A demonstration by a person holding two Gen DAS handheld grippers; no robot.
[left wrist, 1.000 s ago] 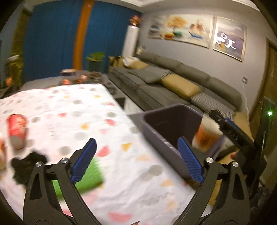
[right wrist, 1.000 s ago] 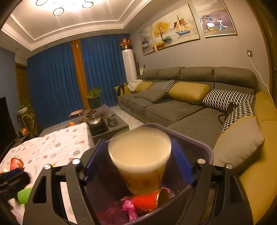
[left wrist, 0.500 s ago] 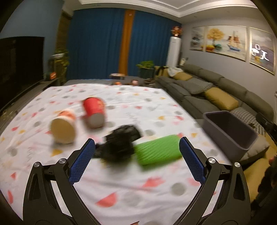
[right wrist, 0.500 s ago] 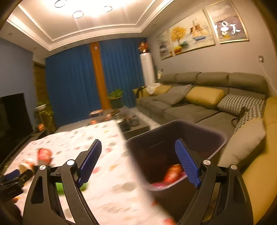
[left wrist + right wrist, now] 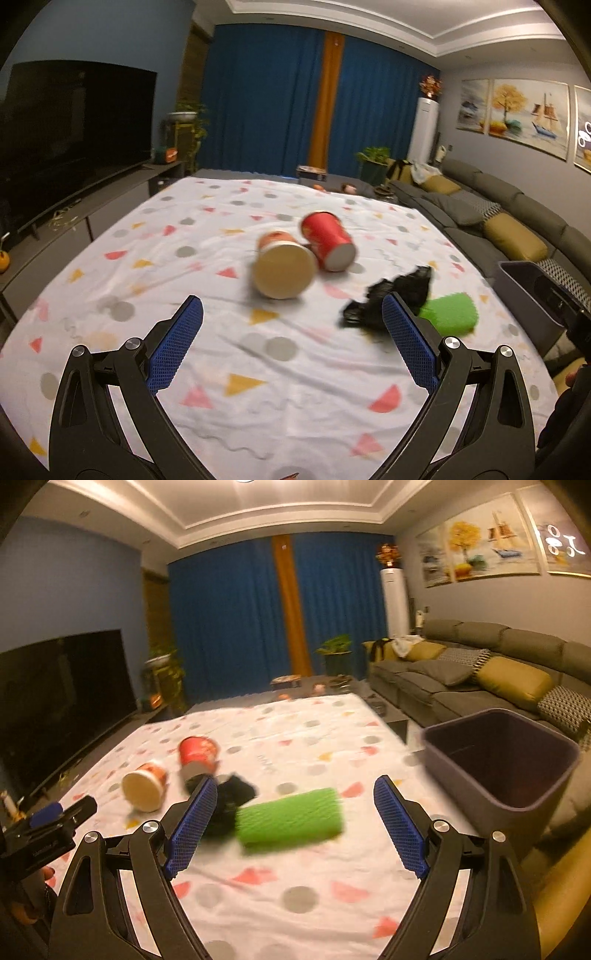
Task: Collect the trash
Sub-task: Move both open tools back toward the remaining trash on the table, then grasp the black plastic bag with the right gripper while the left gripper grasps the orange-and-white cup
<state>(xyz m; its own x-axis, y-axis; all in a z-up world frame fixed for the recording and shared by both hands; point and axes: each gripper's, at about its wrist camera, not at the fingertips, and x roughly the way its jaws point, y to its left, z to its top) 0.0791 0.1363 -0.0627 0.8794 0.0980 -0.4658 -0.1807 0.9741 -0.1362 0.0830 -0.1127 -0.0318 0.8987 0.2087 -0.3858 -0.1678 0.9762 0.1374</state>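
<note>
On the patterned tablecloth lie an orange paper cup and a red cup, both on their sides. A crumpled black wrapper and a green ribbed roll lie to their right. My left gripper is open above the cloth with nothing between its jaws, short of the cups. My right gripper is open and empty too, facing the green roll and the black wrapper. The orange cup and red cup lie further left. The grey bin stands at the right.
A grey sofa with yellow cushions runs along the right wall behind the bin. A dark TV on a low cabinet stands at the left. Blue curtains and a low table with small items lie beyond the table. The left gripper's body shows in the right wrist view.
The cup that my right gripper held over the bin has left it. Both grippers have swung left from the bin toward the trash on the cloth.
</note>
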